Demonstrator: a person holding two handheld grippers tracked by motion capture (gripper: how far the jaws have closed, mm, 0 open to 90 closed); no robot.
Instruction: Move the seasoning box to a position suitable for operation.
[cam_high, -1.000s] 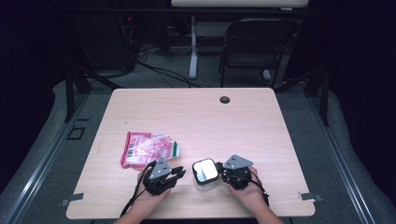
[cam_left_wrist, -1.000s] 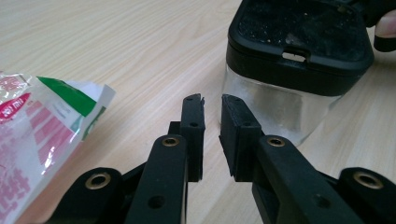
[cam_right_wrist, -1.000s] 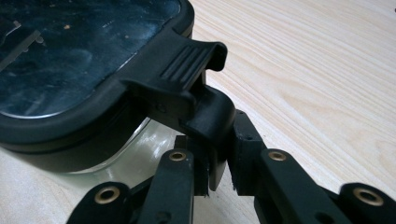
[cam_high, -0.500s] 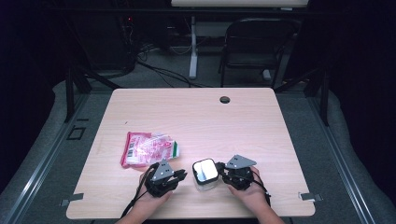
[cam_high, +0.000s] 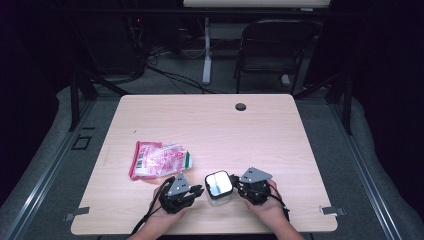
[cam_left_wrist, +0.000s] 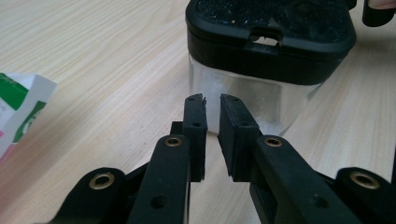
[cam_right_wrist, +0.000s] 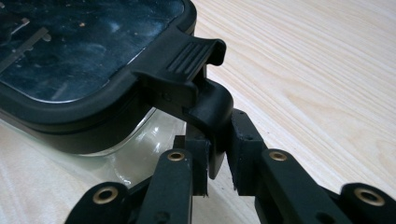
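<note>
A clear square container (cam_high: 218, 187) with a black lid (cam_right_wrist: 84, 56) stands near the table's front edge between my two grippers. My left gripper (cam_high: 199, 190) points at its left side. In the left gripper view its jaws (cam_left_wrist: 211, 100) stand a narrow slit apart with nothing between them, just short of the clear wall (cam_left_wrist: 261, 98). My right gripper (cam_high: 236, 189) is at the container's right side. Its jaws (cam_right_wrist: 215, 133) have just been closing and now pinch the lid's black latch (cam_right_wrist: 205, 93), which hangs down between the pads.
A pink, white and green snack bag (cam_high: 160, 160) lies flat to the left of the container, its corner (cam_left_wrist: 18, 112) close to my left gripper. The wooden table (cam_high: 225, 130) has a cable hole (cam_high: 241, 106) at its far edge. A chair (cam_high: 270, 50) stands beyond.
My left gripper has edged a little to the right, toward the container. The right hand, the container and the bag have stayed where they were.
</note>
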